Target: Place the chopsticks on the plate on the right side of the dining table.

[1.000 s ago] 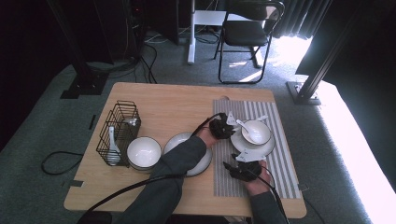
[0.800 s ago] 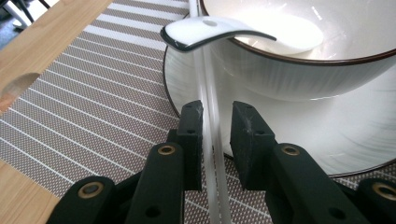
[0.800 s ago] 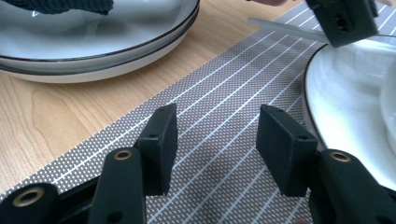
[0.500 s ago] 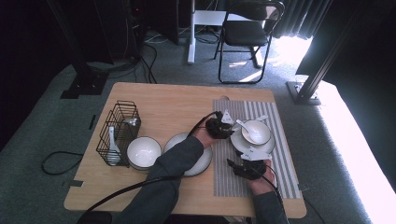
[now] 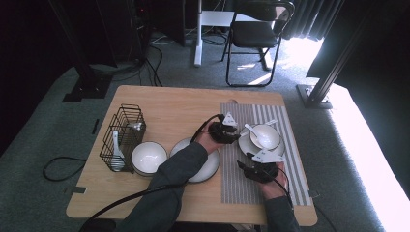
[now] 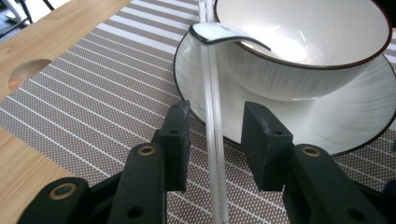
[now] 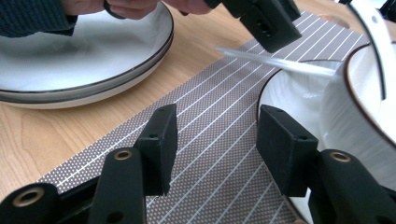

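**Left jaws spread around chopsticks beside bowl on striped mat**

While the left gripper (image 6: 214, 135) sits low over the striped mat (image 6: 93, 102), its jaws have just been opening and now stand apart, with the pair of white chopsticks (image 6: 212, 116) running between them and a gap on each side, so nothing is pinched. The chopsticks lie on the mat, their far part resting over the left rim of the saucer (image 6: 355, 116), just beside the bowl (image 6: 303, 70). The bowl stands upright on the saucer, a white spoon (image 6: 224, 35) leaning in it with its handle over the rim toward the chopsticks.

In the high view the left gripper (image 5: 223, 131) is just left of the bowl (image 5: 265, 136) and saucer, the forearm crossing over a big white plate (image 5: 203, 164). The right gripper (image 5: 258, 169) hovers over the mat (image 5: 237, 183) just in front of the saucer. In the right gripper view its jaws (image 7: 212, 135) are spread, empty, bare mat between them; saucer (image 7: 289, 93) and bowl (image 7: 355, 116) just to their right, chopsticks (image 7: 275, 60) beyond, big plate (image 7: 84, 60) to the left on the wooden table (image 7: 46, 126).

Left on the table (image 5: 169, 106): a second bowl (image 5: 149, 157), near the plate, and a black wire rack (image 5: 123, 137) with a white spoon (image 5: 116, 150) in it.
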